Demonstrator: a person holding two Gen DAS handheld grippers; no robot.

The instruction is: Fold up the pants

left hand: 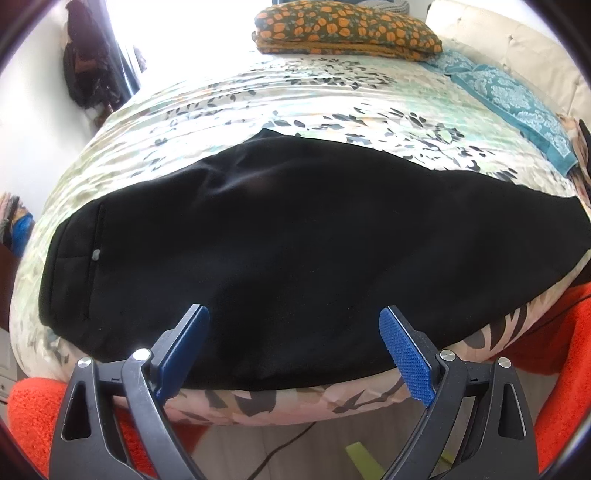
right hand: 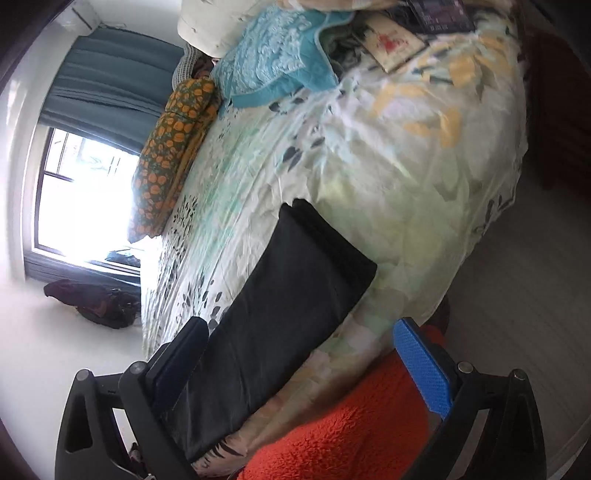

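Black pants (left hand: 280, 240) lie flat across the near part of a bed with a leaf-print sheet (left hand: 295, 92), waistband and button to the left, legs running right. In the right wrist view the pants (right hand: 280, 295) show as a long dark strip on the bed's near edge. My left gripper (left hand: 293, 347) is open and empty, hovering over the pants' near edge. My right gripper (right hand: 299, 354) is open and empty, tilted sideways, above the near end of the pants and the bed's edge.
An orange-flowered pillow (left hand: 347, 29) and a teal quilt (left hand: 517, 99) lie at the bed's far side. Orange fleece (right hand: 347, 435) hangs below the bed's near edge. Books (right hand: 395, 44) lie on the far corner. A window (right hand: 85, 192) and a dark pile on the floor (right hand: 92, 299) are beyond.
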